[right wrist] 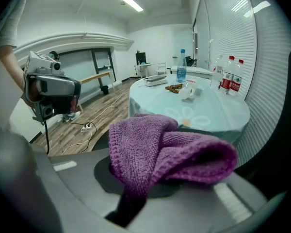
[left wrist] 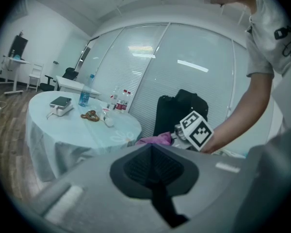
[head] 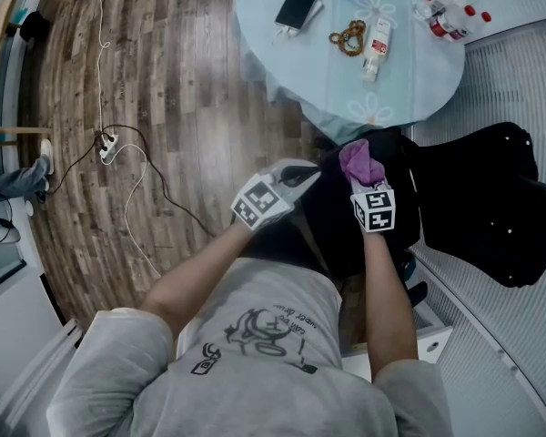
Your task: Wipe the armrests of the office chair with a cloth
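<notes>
Holding a crumpled purple knitted cloth between its closed jaws, the right gripper has it over the black office chair, at the chair's edge nearest the round pale-blue worktop. The left gripper hangs just beside the chair, jaws together with nothing between them. The labels of the red-capped clear bottles beyond the chair are too small to read. The armrest is hard to make out under the cloth.

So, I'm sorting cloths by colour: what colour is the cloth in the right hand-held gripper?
Purple; the cloth shows best in the right gripper view.
</notes>
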`<act>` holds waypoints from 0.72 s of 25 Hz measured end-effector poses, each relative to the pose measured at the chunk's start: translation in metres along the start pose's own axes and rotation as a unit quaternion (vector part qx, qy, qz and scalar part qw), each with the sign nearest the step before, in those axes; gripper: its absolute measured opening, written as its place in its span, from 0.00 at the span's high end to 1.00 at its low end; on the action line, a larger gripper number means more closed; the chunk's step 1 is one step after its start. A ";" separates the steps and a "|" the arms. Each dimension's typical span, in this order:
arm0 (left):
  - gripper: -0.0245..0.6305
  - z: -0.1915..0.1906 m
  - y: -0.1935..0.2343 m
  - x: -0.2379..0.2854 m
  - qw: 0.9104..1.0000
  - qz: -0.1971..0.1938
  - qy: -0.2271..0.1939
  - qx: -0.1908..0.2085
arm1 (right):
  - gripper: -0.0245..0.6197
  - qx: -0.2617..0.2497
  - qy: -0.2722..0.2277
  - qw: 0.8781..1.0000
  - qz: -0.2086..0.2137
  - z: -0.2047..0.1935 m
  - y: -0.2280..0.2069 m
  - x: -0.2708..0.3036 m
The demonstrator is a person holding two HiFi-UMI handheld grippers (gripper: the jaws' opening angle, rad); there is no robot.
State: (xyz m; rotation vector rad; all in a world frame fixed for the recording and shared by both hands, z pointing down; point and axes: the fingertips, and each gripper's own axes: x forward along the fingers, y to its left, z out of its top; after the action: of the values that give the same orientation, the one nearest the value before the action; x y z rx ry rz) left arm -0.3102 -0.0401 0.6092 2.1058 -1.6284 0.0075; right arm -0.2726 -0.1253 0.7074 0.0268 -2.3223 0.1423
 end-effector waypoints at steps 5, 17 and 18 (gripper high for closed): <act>0.96 -0.001 -0.001 0.001 1.000 -0.004 0.003 0.001 | 0.91 0.011 0.009 1.000 -0.023 -0.001 -0.041 -0.001; 0.96 -0.005 0.005 -0.003 1.000 -0.005 0.007 -0.004 | 0.91 0.059 0.044 0.995 -0.071 -0.004 -0.127 -0.005; 0.96 -0.005 0.005 -0.003 1.000 -0.005 0.007 -0.005 | 0.91 0.061 0.043 0.994 -0.075 -0.004 -0.127 -0.005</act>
State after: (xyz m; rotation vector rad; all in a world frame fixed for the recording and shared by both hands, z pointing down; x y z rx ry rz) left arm -0.3144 -0.0365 0.6145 2.1017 -1.6078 0.0121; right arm -0.2585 -0.2514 0.7186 0.2508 -2.2126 0.2062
